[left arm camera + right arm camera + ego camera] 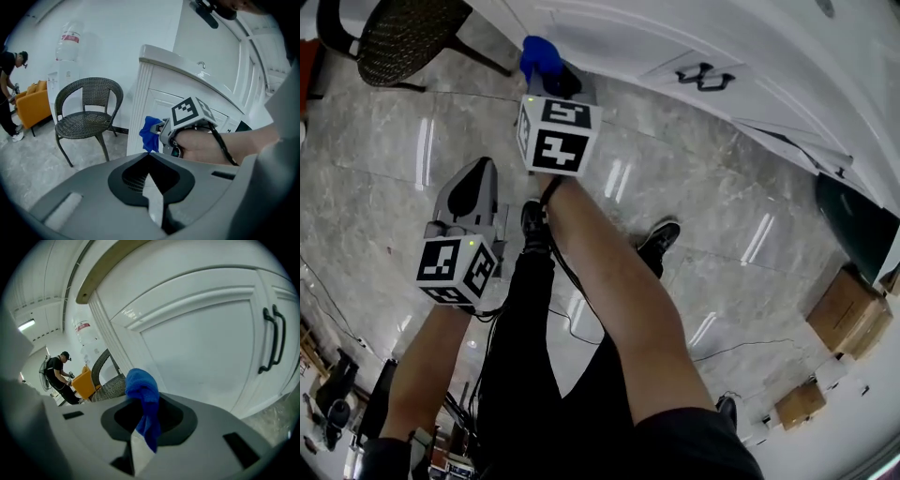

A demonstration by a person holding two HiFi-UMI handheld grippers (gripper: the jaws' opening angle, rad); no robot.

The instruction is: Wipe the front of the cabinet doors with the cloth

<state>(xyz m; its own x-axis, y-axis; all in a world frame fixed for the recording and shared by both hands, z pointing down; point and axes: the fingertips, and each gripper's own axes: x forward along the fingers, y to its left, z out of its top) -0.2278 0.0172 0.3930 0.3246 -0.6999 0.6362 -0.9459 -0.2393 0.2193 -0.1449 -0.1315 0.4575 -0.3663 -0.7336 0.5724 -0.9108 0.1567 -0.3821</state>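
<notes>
In the head view, the right gripper [555, 82] pinches a blue cloth [540, 56] low down, just beside the white cabinet [694, 47]. The left gripper [474, 187] hangs apart from it, over the floor. A thin cable [750, 344] lies on the floor beside the person. We think a step to the side during wiping could catch on it. The upper part of the cabinet is cut off by the frame. From above we cannot tell if the cloth touches the door.

In the left gripper view, the jaws of this gripper are pressed together and hold nothing. A chair [86, 117] stands near the end of the cabinet, and a wide stroke to that side could bump it. The person's hand and the marker cube cover much of the door front, so the contact is hidden here also.

In the right gripper view, the cloth sits bunched between the jaws, in front of the door panel [206, 348]. It seems to us that only a narrow fold is clamped. Dragging it on the panel could pull it out, and then the hard jaw tips might scrape the paint. The loose end could also snag on the two black handles [272, 341]. The cloth covers the jaw tips, so we cannot see how much of it is clamped.
</notes>
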